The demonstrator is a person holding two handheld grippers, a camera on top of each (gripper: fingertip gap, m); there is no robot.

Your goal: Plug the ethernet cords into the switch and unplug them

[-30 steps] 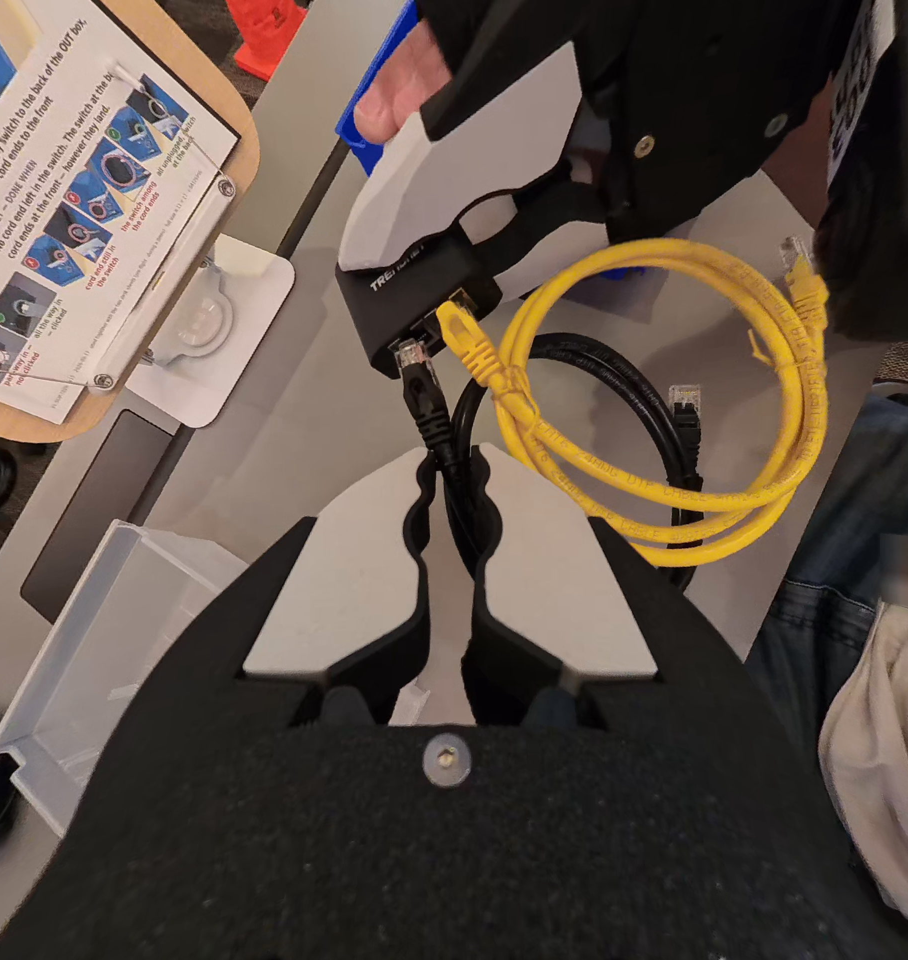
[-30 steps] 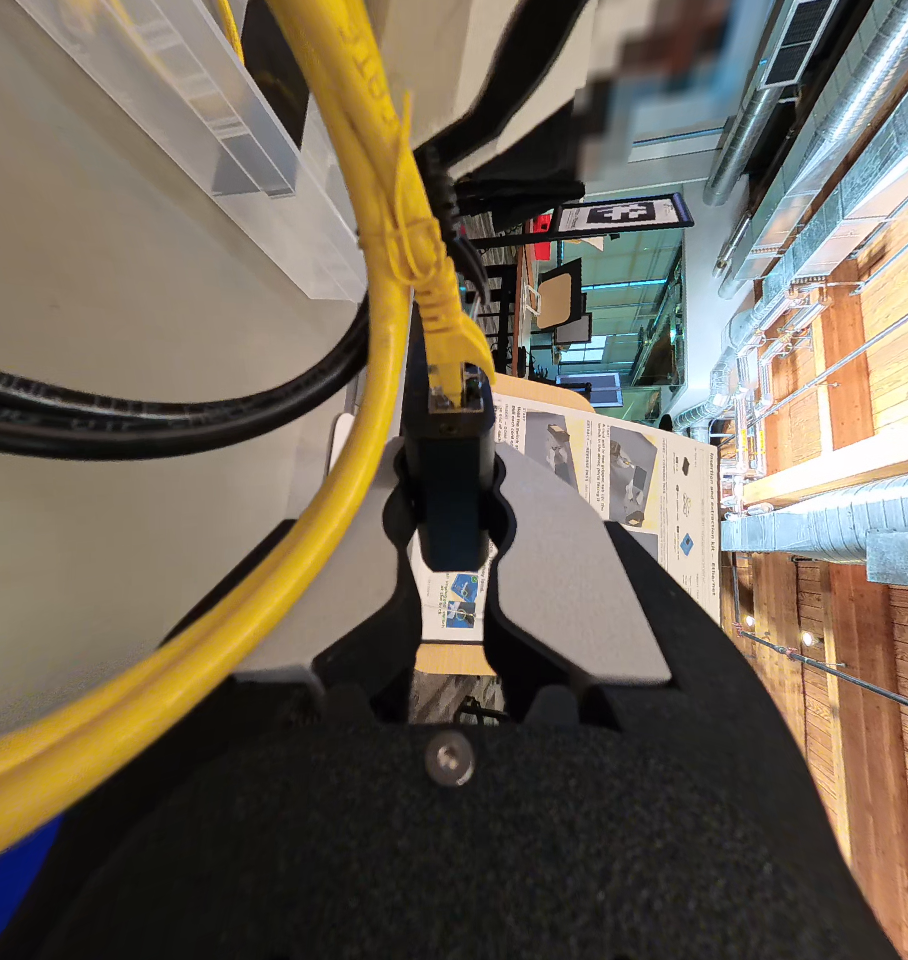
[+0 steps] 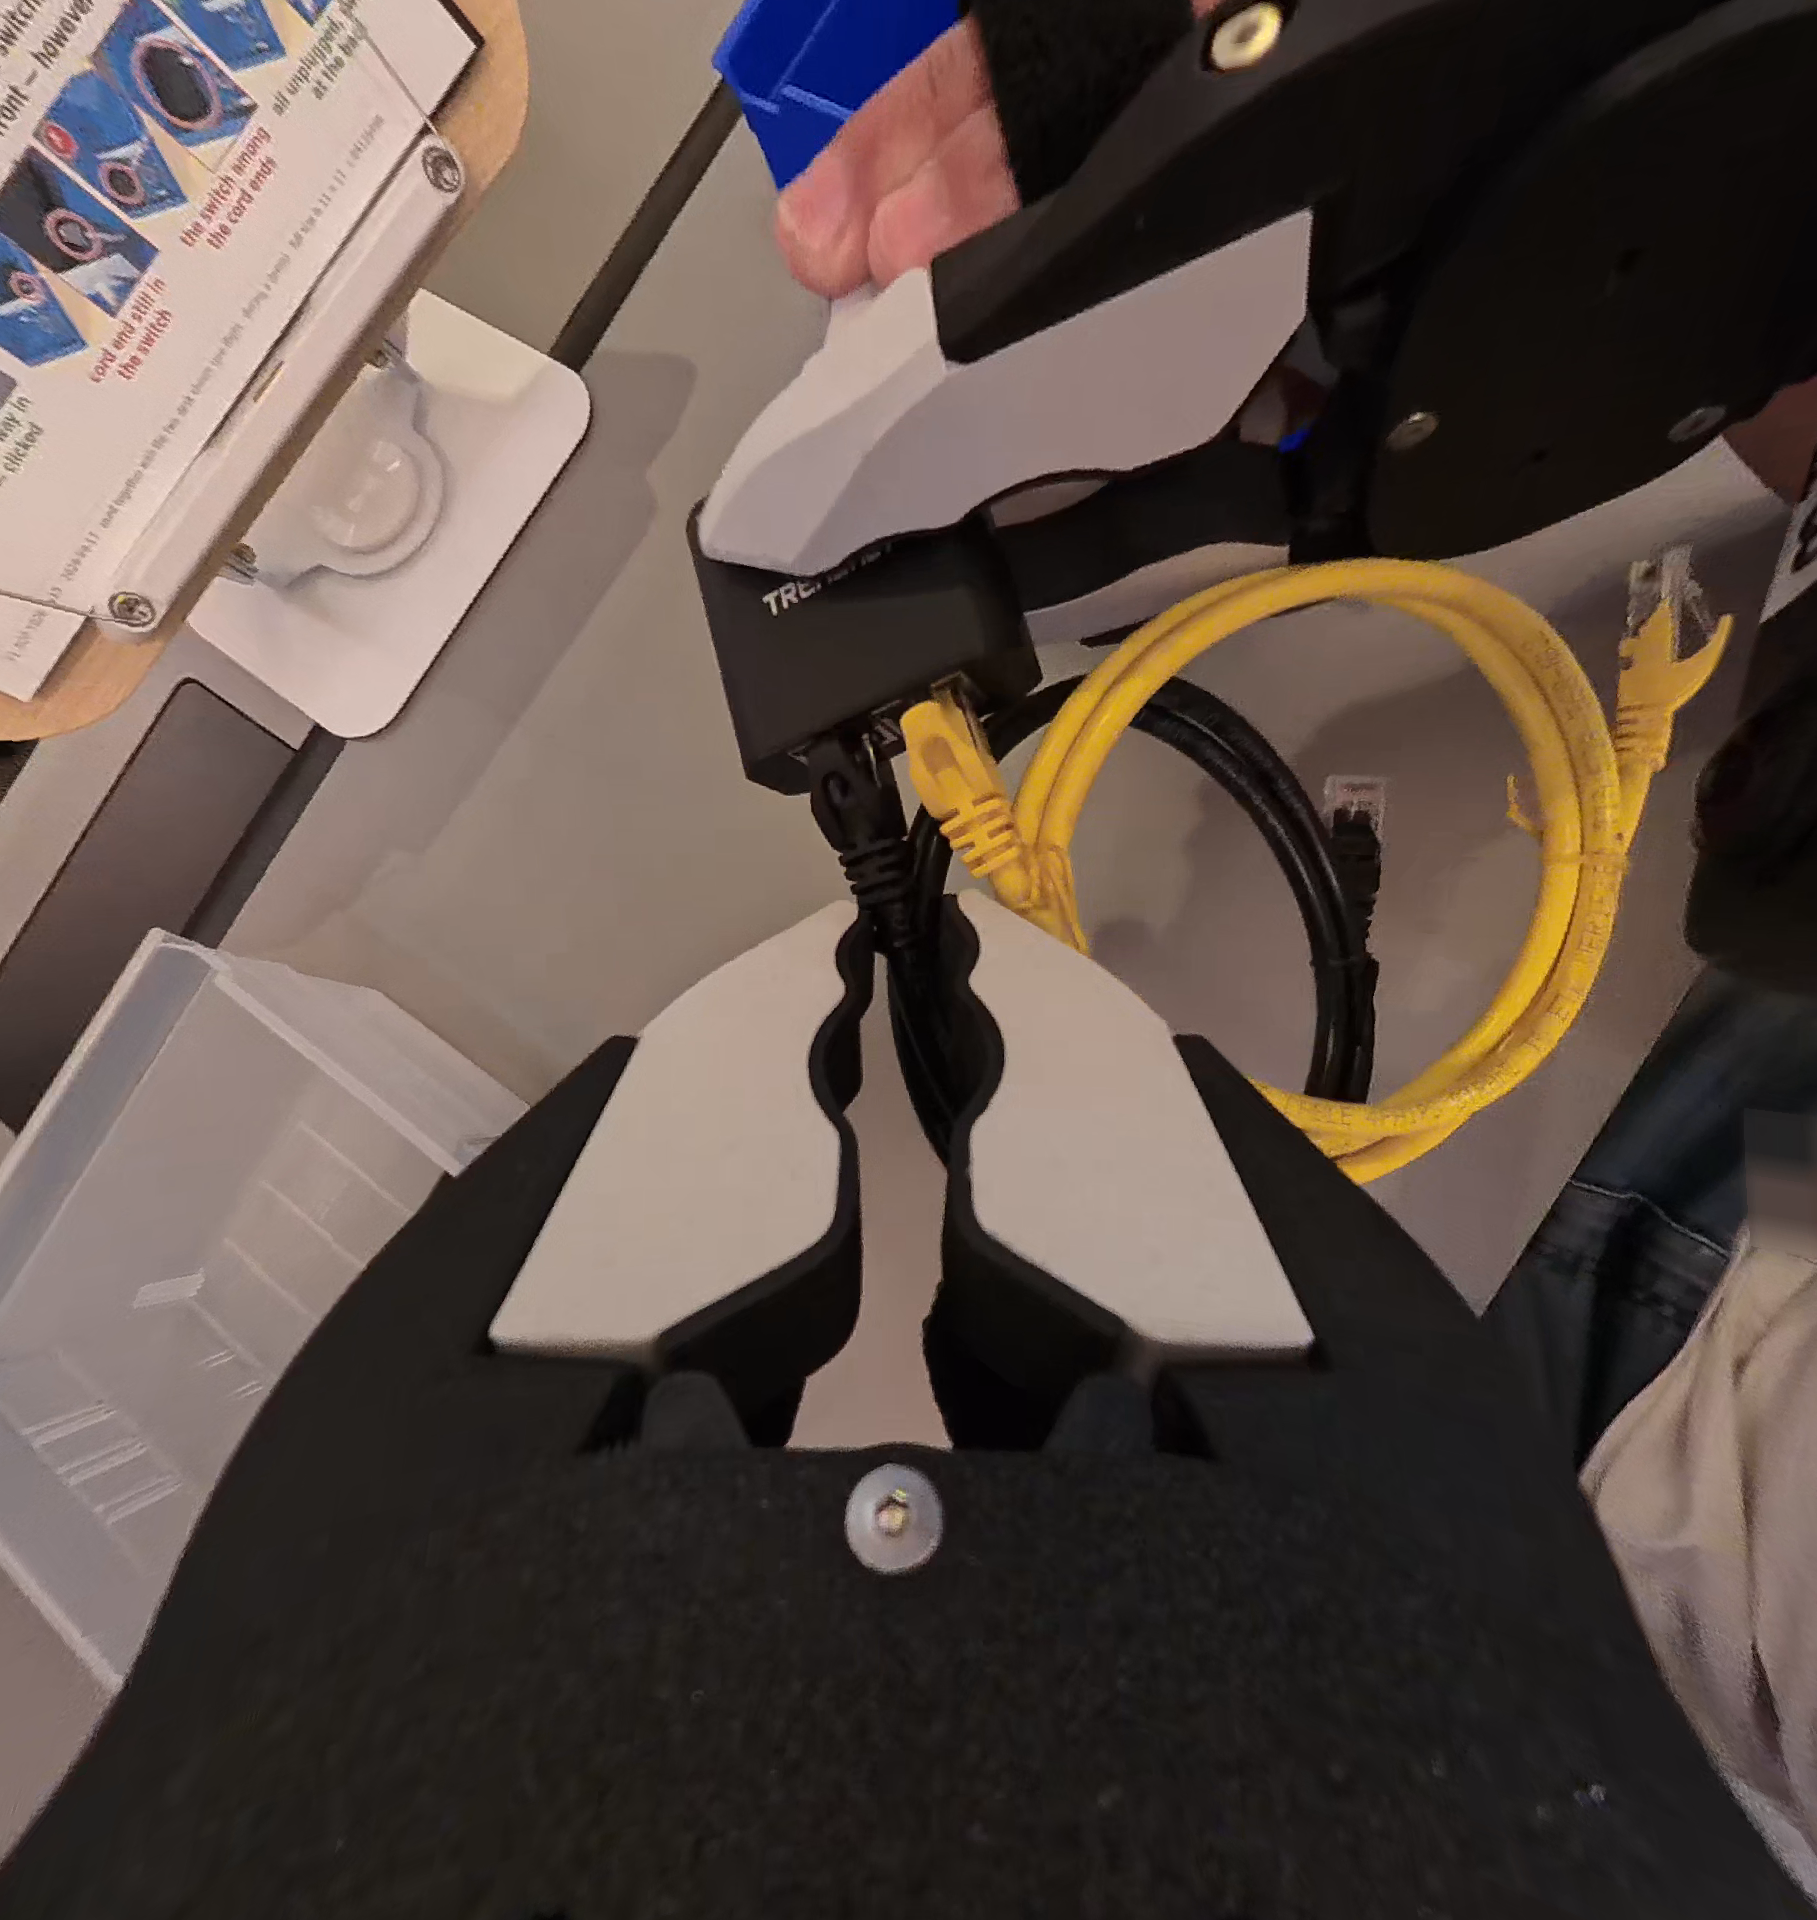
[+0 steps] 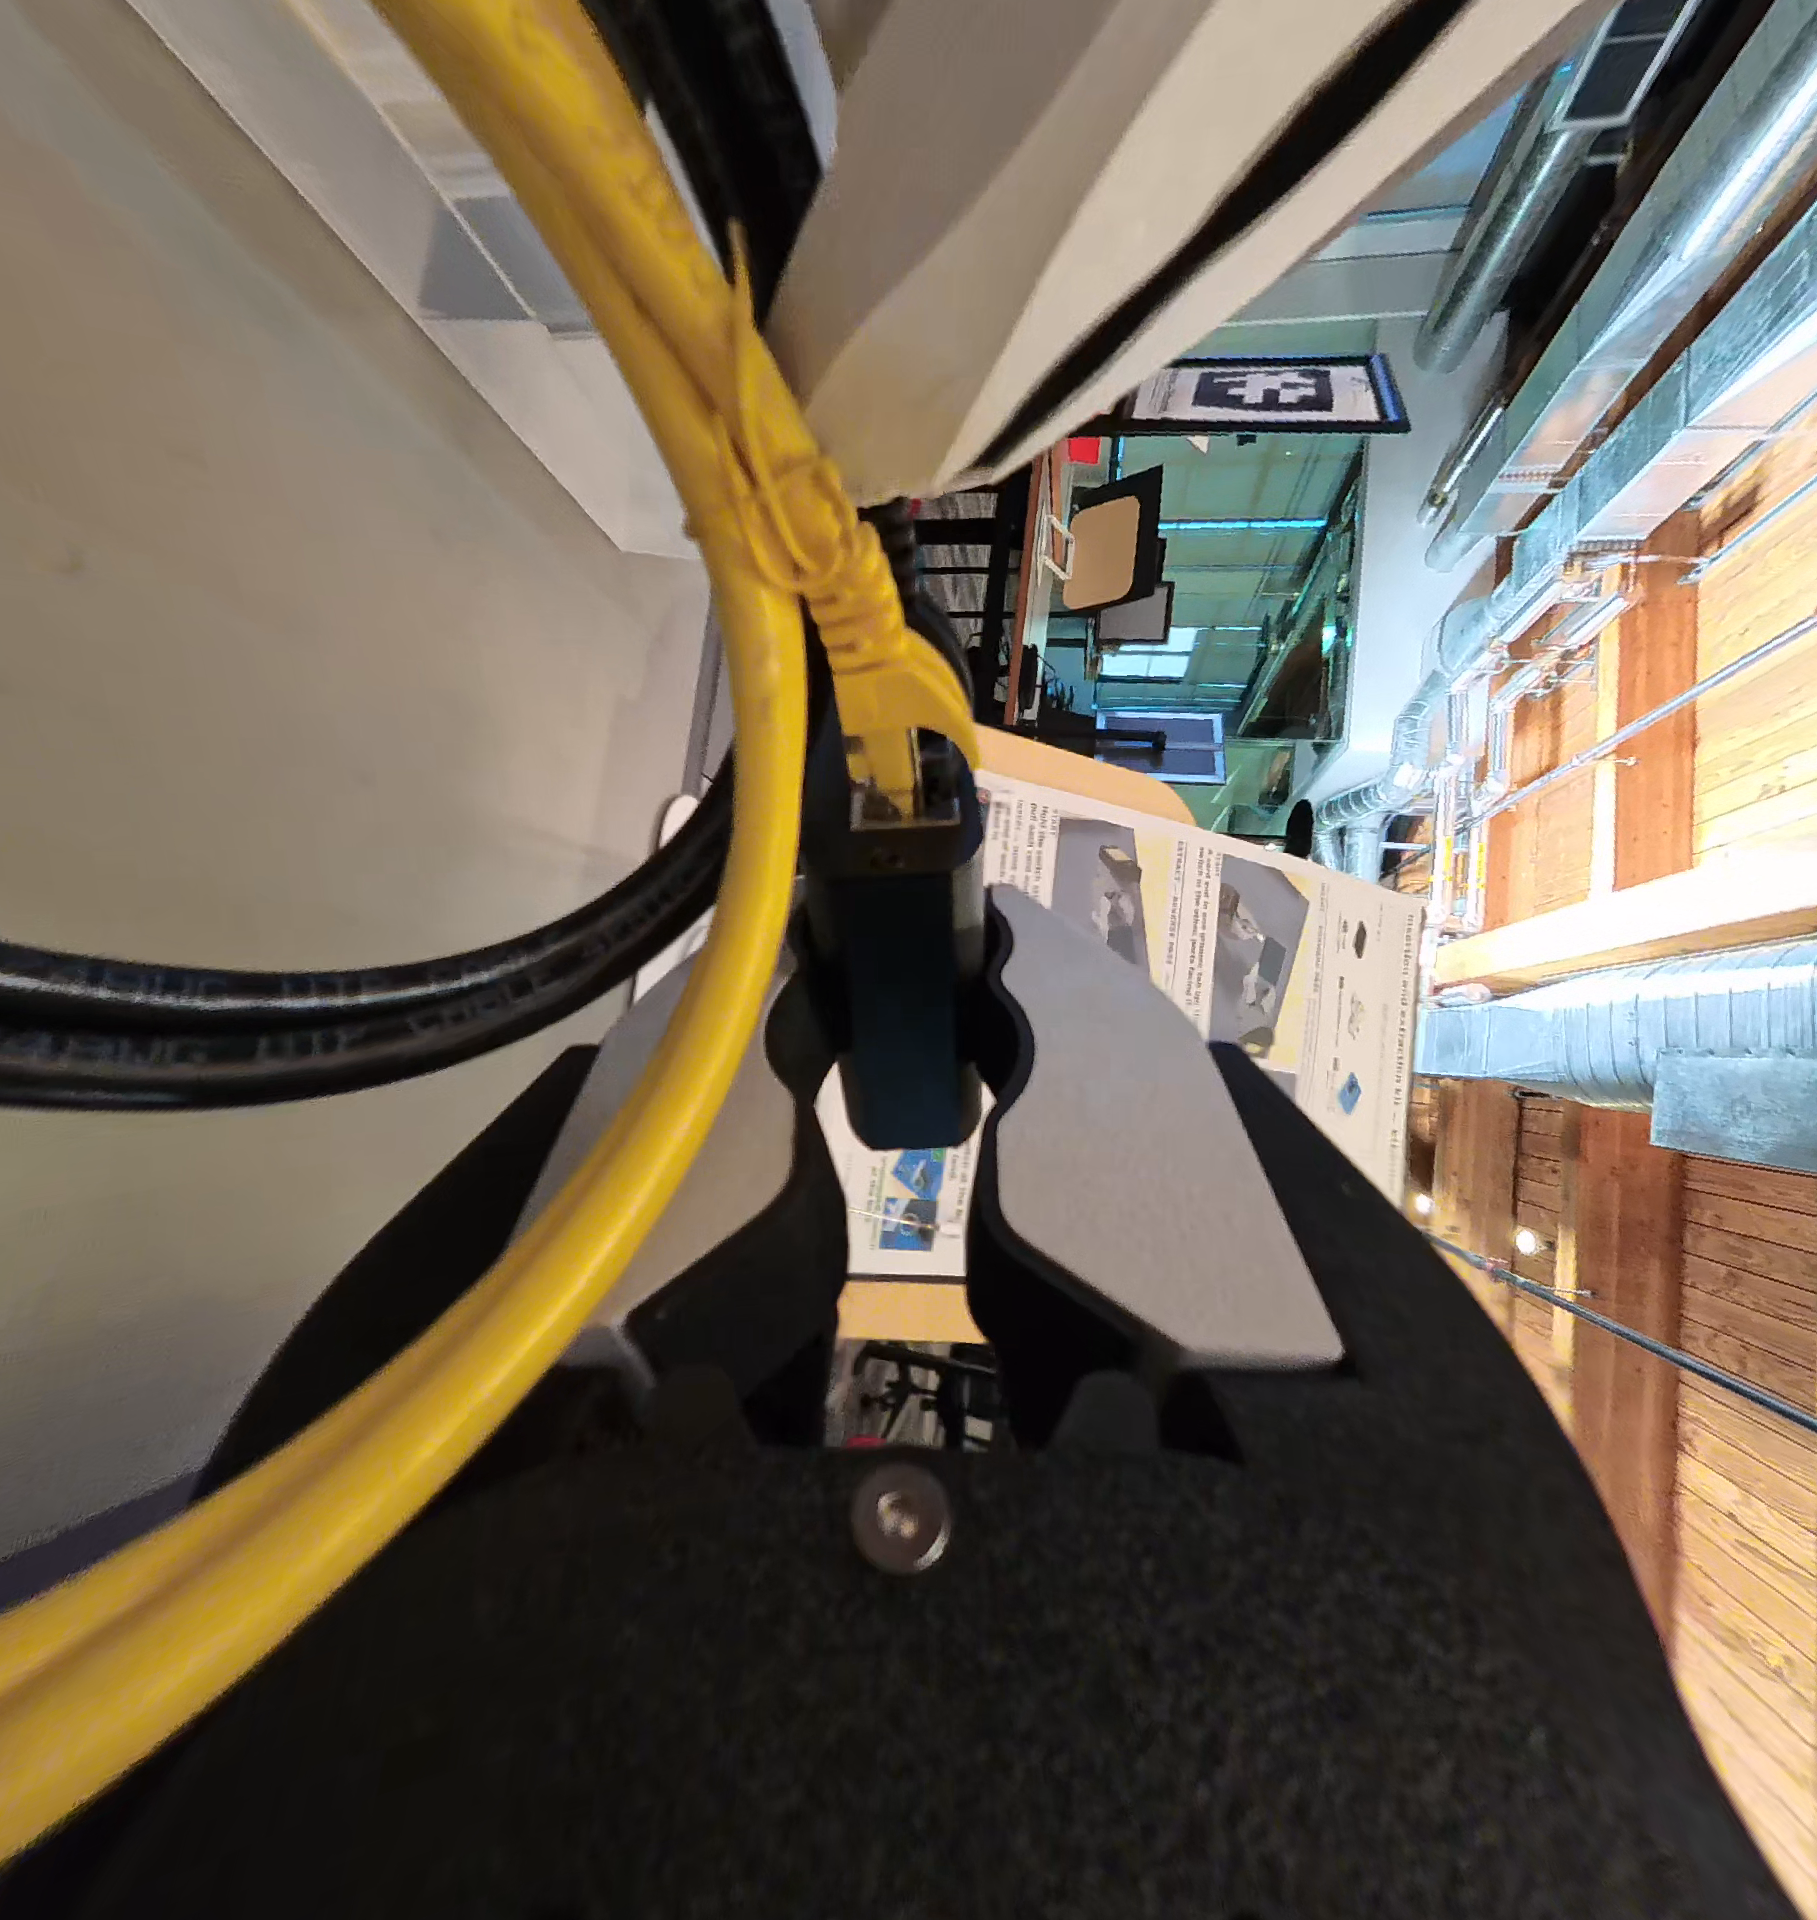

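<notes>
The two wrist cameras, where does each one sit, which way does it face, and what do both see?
Left wrist view: sits on the left gripper, looks down its jaws, closed on the black ethernet cord, at the grey tabletop; a hand shows on the right gripper.
Right wrist view: sits on the right gripper, turned sideways along the table toward the room, jaws clamping the small black box-shaped switch.
Shared: switch, coiled yellow ethernet cord, black cord, printed instruction sheet.

Clear bin (image 3: 104, 1299) cut off left, page (image 3: 104, 260) cropped
</notes>
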